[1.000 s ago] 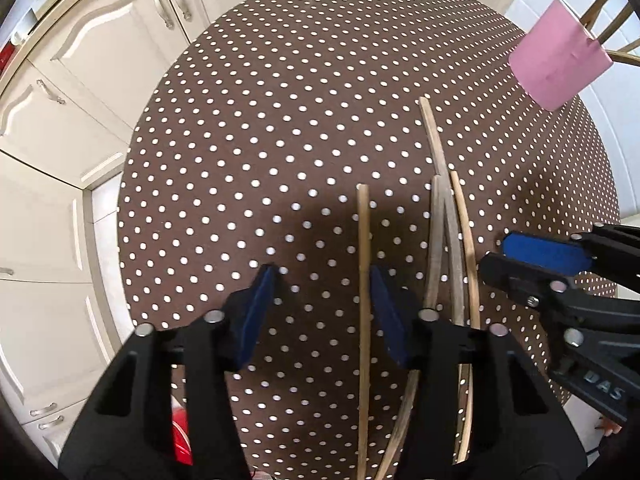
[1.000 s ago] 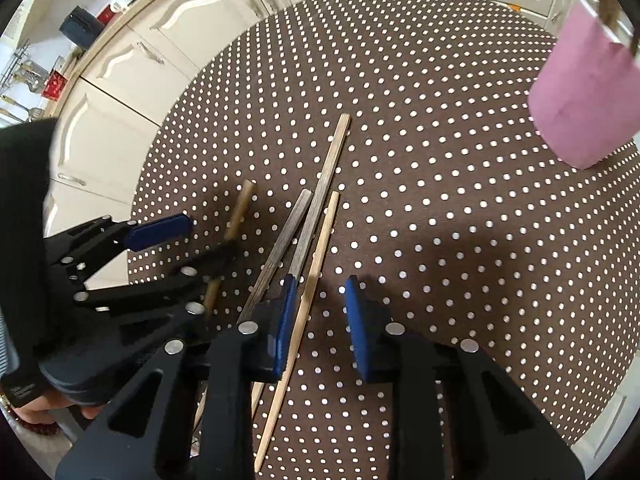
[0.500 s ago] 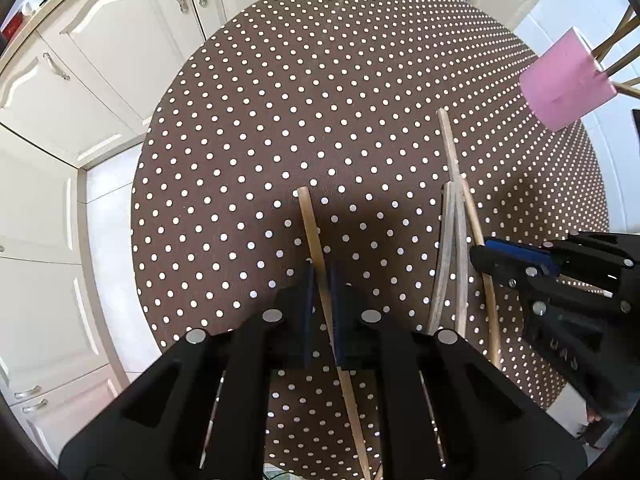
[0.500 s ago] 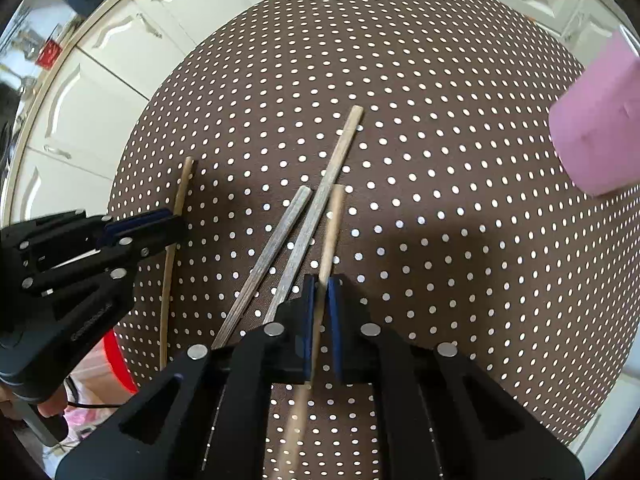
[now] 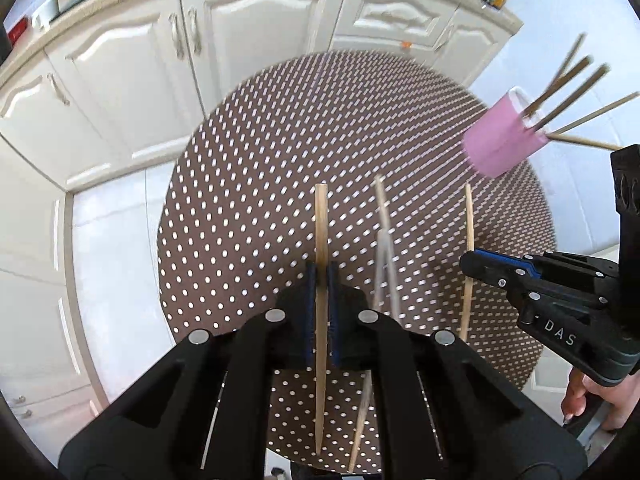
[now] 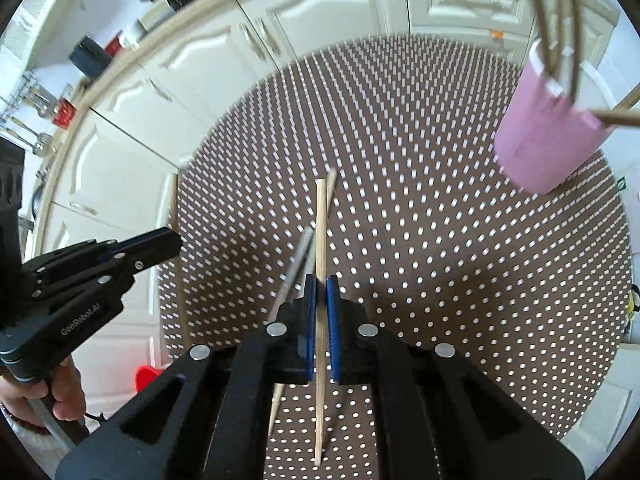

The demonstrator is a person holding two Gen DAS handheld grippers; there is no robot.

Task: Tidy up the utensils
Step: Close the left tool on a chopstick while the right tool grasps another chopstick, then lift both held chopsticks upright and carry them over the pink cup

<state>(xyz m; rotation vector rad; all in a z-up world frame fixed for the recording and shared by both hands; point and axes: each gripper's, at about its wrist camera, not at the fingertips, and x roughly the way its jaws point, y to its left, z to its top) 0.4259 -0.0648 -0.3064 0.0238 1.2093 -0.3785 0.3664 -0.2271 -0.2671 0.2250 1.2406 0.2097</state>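
1. While each was already clamped half a second ago with its stick low over the cloth, both hand-held grippers now sit higher and tilted up, so the cabinets (image 5: 248, 40) fill the top of both views.
2. The left hand-held gripper (image 5: 321, 280) has its blue pads pressed tight on a pale wooden chopstick (image 5: 321, 224), which runs straight forward between them.
3. The right hand-held gripper (image 6: 321, 292) is likewise closed hard on a second chopstick (image 6: 320, 220), which also shows in the left view (image 5: 468, 224).
4. Two chopsticks left lying (image 5: 385, 240) stay on the dotted tabletop (image 5: 248, 208) between the two held ones, blurred in the left view; the right view shows them (image 6: 298, 256) just left of the held stick.
5. Compared with before, the pink cup (image 5: 500, 140) now shows its open rim, with several sticks standing in it; it stands near the far right edge, well apart from both grippers (image 6: 548, 140).
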